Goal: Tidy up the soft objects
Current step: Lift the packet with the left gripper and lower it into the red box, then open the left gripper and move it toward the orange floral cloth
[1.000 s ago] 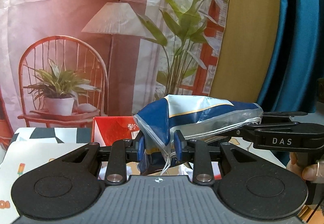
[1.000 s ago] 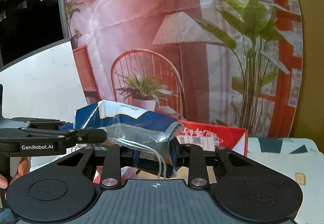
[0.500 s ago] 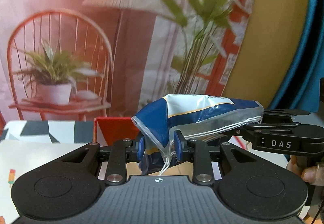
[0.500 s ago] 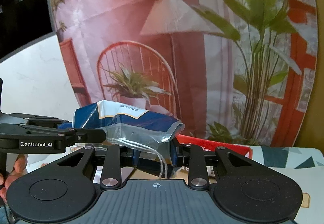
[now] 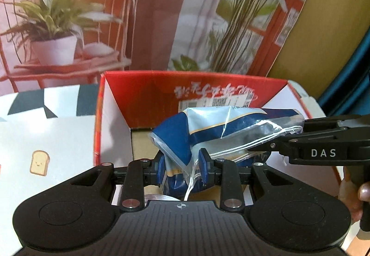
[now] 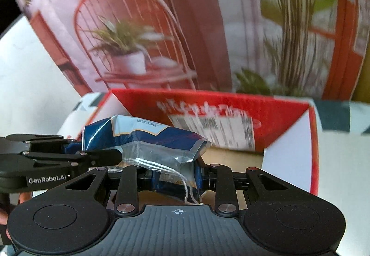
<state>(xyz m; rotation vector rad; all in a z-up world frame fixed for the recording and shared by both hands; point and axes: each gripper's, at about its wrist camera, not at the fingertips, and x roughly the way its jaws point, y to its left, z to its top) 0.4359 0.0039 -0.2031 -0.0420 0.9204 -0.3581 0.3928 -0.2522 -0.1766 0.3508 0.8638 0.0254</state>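
A soft blue-and-white plastic packet point(image 5: 208, 131) with white strings hangs between both grippers over an open red-and-white cardboard box point(image 5: 161, 94). My left gripper point(image 5: 182, 168) is shut on the packet's left end. My right gripper point(image 6: 177, 178) is shut on its other end, and it also shows in the left wrist view point(image 5: 277, 140), coming in from the right. In the right wrist view the packet point(image 6: 148, 138) is above the box point(image 6: 289, 140), whose brown floor shows below it.
The box stands on a white cloth with a toast print point(image 5: 39, 161). A printed backdrop with a chair and plants point(image 5: 69, 13) hangs close behind the box. A teal curtain point(image 5: 356, 64) is at the far right.
Both grippers have tilted down and moved forward with the packet. The box was mostly hidden behind the packet; now its open inside lies right under it.
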